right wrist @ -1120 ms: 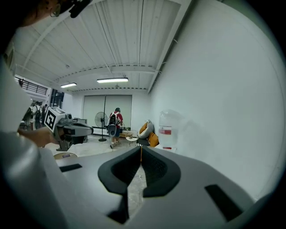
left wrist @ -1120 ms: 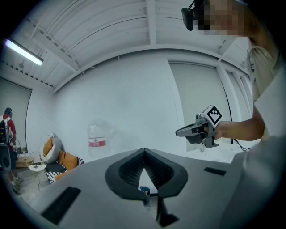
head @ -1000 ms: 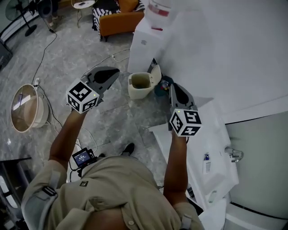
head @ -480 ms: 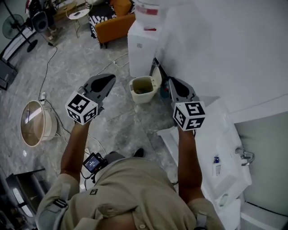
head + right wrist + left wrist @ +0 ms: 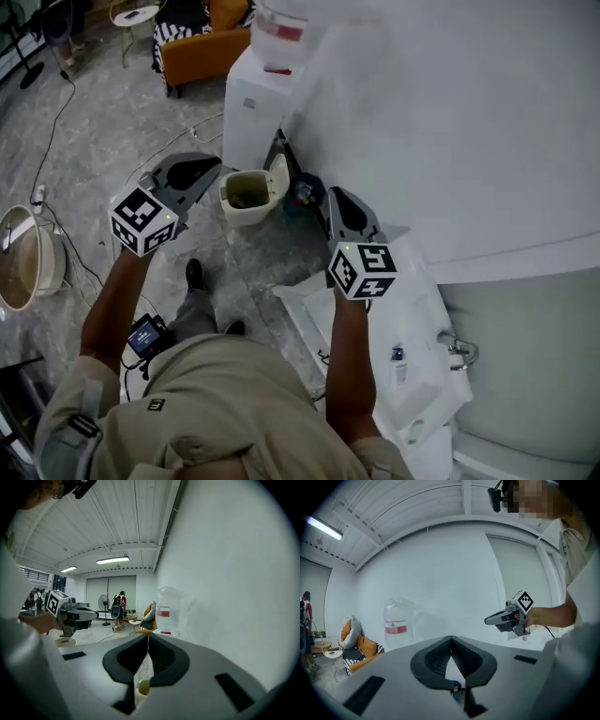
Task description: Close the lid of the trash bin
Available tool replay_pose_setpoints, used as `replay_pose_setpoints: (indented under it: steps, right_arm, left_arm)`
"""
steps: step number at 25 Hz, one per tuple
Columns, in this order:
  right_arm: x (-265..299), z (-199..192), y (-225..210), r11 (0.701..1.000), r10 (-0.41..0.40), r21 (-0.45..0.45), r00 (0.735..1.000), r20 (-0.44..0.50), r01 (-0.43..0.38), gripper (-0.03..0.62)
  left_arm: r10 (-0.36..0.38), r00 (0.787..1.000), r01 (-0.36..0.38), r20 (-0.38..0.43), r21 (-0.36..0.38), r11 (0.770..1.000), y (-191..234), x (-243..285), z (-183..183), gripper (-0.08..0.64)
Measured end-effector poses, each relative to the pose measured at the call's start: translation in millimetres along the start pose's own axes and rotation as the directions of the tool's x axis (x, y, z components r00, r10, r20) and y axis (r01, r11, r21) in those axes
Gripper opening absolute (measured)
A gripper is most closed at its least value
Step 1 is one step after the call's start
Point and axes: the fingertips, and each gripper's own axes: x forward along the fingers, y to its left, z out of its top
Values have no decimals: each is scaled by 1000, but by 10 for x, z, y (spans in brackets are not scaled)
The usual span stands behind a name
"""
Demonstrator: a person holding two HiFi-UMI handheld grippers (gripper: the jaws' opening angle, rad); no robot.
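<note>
Hovering over the floor: left gripper (image 5: 207, 168) and right gripper (image 5: 336, 196), jaws pressed together, empty. Trash bin (image 5: 244, 200) between them; lid (image 5: 278, 177) upright, open.

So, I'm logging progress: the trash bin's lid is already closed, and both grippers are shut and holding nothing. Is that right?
Not quite. The lid of the trash bin is open, standing up at the rim with the bin's inside in sight, as the head view shows. The rest holds: the left gripper and right gripper are shut and hold nothing.
</note>
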Motion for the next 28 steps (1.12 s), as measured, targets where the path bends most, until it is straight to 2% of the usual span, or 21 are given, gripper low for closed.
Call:
replay_pose_setpoints:
  steps: [5, 12, 16, 22, 28]
  right_arm:
    - [256, 87, -200, 996, -87, 13, 996, -11, 87, 26]
    - [904, 216, -336, 980, -190, 49, 981, -32, 192, 26]
    - [1338, 311, -422, 979, -203, 22, 977, -63, 205, 26]
    - [1803, 286, -360, 965, -255, 39, 965, -67, 258, 26]
    - [2238, 226, -419, 966, -251, 39, 963, -102, 256, 26]
  left_arm:
    - [-76, 997, 76, 18, 3, 997, 392, 384, 55, 15]
    - [-175, 984, 175, 27, 6, 985, 1196, 823, 137, 15]
    - [-181, 982, 183, 48, -29, 983, 1623, 1001, 70, 15]
    - [-224, 974, 225, 40, -9, 974, 2107, 1090, -96, 15]
    - [-219, 975, 220, 28, -36, 975, 2471, 1204, -277, 15]
